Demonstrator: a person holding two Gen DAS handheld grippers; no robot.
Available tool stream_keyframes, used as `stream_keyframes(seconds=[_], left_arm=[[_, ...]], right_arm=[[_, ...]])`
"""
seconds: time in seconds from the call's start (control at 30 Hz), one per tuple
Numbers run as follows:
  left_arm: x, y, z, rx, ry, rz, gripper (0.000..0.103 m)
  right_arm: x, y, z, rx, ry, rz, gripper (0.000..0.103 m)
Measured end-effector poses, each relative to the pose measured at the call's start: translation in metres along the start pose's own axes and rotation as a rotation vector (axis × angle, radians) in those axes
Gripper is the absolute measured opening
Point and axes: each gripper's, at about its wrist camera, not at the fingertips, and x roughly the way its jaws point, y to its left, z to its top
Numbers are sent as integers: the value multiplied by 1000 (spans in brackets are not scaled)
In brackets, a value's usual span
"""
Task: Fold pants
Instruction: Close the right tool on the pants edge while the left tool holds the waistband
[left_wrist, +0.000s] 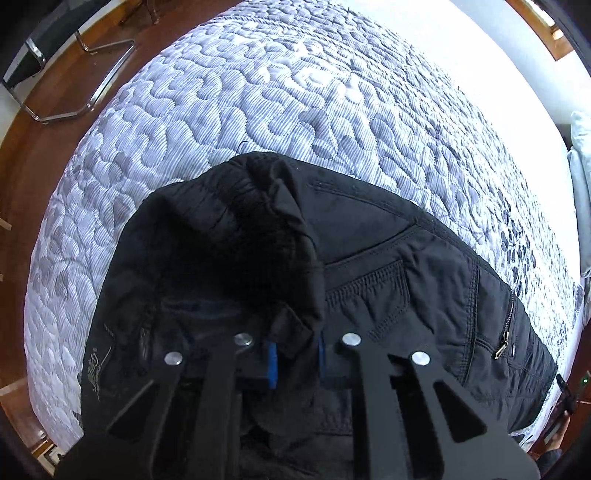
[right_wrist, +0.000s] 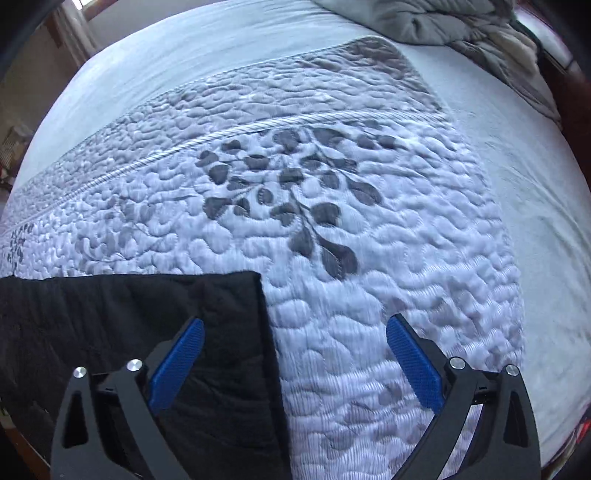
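Observation:
Black quilted pants lie on a pale quilted bedspread. In the left wrist view their waist end fills the lower half, with a zip pocket at the right. My left gripper points straight down and is shut on a fold of the black waistband fabric, its blue pads pressing the cloth. In the right wrist view the cuff end of the pants lies flat at lower left. My right gripper hangs open just above the bed. Its left pad is over the black cloth, its right pad over bare bedspread, with the cuff's right edge between them.
A grey rumpled blanket lies at the far right corner of the bed. A chrome-framed chair stands on the wooden floor beyond the bed's left edge. Plain white sheet runs along the right side.

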Motion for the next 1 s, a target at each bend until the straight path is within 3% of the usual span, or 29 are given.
stream_keyframes(seconds=[0.1,0.13,0.2,0.33,0.37,0.4,0.53,0.73,0.87,1.0], left_arm=[[-1,4,0,5,0,1,13],[-1,3,0,9,1,3,13],[-2,2,-2,17,1,6,13],[0,-3,-1,28,-2,16,14],[0,-3,0,27,-5,17,14],[0,-4,0,28,-11,19,13],[-3,-7,-4,28,-51,21,13],[-16,-7,-17,17,-113,-15,13],[-31,-2,-30,20,-152,-68,12],[-46,-1,-49,65,-190,-115,12]], right_arm=[[13,20,4,-40,18,24,99],[16,24,3,-46,25,39,93],[25,29,1,-46,59,70,64],[28,29,5,-3,59,103,44],[25,29,6,-6,50,89,29],[21,27,6,-9,41,90,25],[0,31,2,-59,-5,83,15],[-53,45,2,-120,-137,78,10],[-120,56,-6,-147,-312,187,9],[-185,68,-45,-224,-460,266,7]])
